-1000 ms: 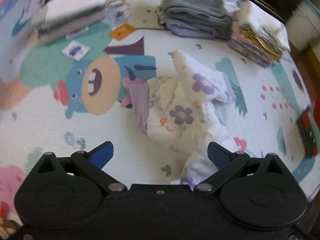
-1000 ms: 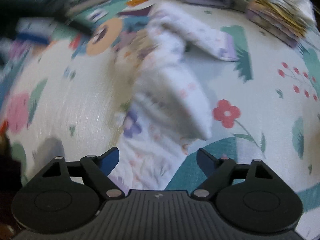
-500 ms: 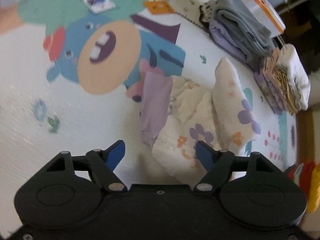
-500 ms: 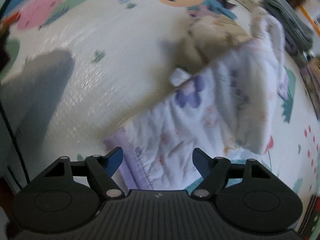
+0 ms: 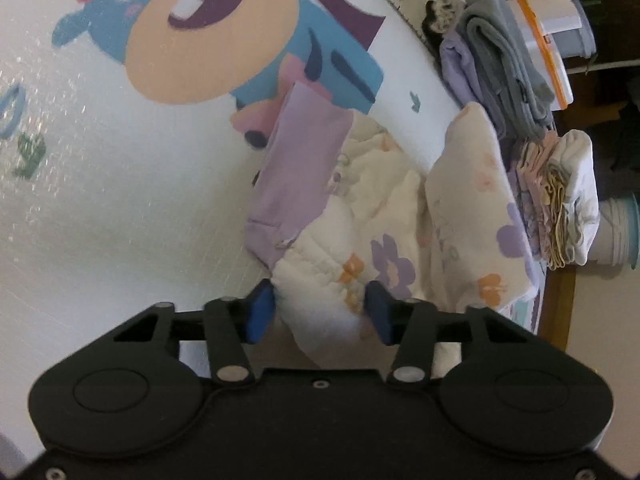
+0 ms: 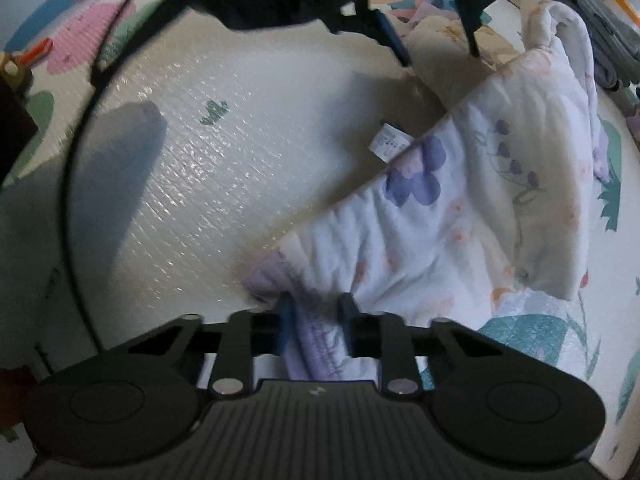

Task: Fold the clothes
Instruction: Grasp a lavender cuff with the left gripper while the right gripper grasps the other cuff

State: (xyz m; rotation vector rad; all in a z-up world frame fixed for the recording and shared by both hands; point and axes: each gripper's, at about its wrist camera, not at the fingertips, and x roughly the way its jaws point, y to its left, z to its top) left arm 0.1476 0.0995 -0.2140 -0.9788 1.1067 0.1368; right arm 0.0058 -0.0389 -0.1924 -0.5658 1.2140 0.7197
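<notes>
**Both grippers now on the floral garment**

Left wrist: left gripper point(image 5: 320, 312) has narrowed since half a second ago; its blue pads now bracket a cream fold of the floral garment point(image 5: 400, 216) on the play mat point(image 5: 100, 200). Firm pinch: cannot tell. Folded stack point(image 5: 504, 72) beyond.

Right wrist: right gripper point(image 6: 316, 320), wide apart before, is now clamped on the garment's purple hem point(image 6: 312, 344). Care tag point(image 6: 389, 143) shows; print unreadable.

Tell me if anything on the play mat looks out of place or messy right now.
Only the floral garment looks untidy: it lies crumpled and half turned, lilac lining exposed and care label sticking out. The folded stacks behind it look neat.
</notes>
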